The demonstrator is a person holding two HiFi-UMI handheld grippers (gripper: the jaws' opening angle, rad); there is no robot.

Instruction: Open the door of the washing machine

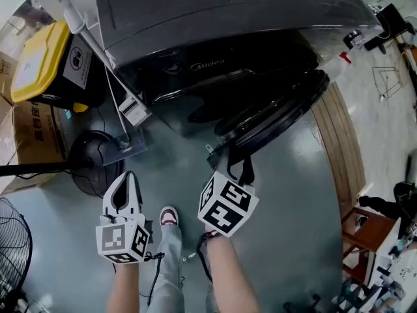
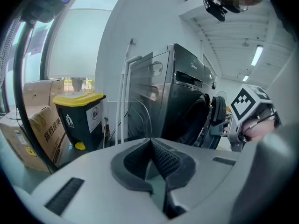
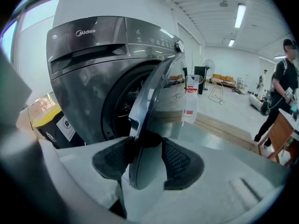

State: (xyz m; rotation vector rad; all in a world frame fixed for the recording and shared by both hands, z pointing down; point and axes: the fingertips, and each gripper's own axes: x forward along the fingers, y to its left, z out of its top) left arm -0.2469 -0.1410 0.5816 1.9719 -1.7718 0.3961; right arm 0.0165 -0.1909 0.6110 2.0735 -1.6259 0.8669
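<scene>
The dark grey front-loading washing machine (image 1: 221, 18) stands ahead, its round door (image 1: 280, 113) swung partly out to the right. My right gripper (image 1: 229, 163) is at the door's free edge. In the right gripper view that edge (image 3: 152, 101) runs down between the two pads, which close on it from both sides at my right gripper (image 3: 147, 146). My left gripper (image 1: 127, 184) hangs to the left over the floor, away from the machine. Its pads meet at the tip with nothing between them at my left gripper (image 2: 150, 146). From there the open door (image 2: 216, 115) shows edge-on.
A black bin with a yellow lid (image 1: 39, 60) and cardboard boxes (image 1: 36, 135) stand left of the machine, with a round fan base (image 1: 94, 158) in front. A wooden strip (image 1: 342, 149) and stool (image 1: 365, 230) lie right. A person (image 3: 280, 97) walks far right.
</scene>
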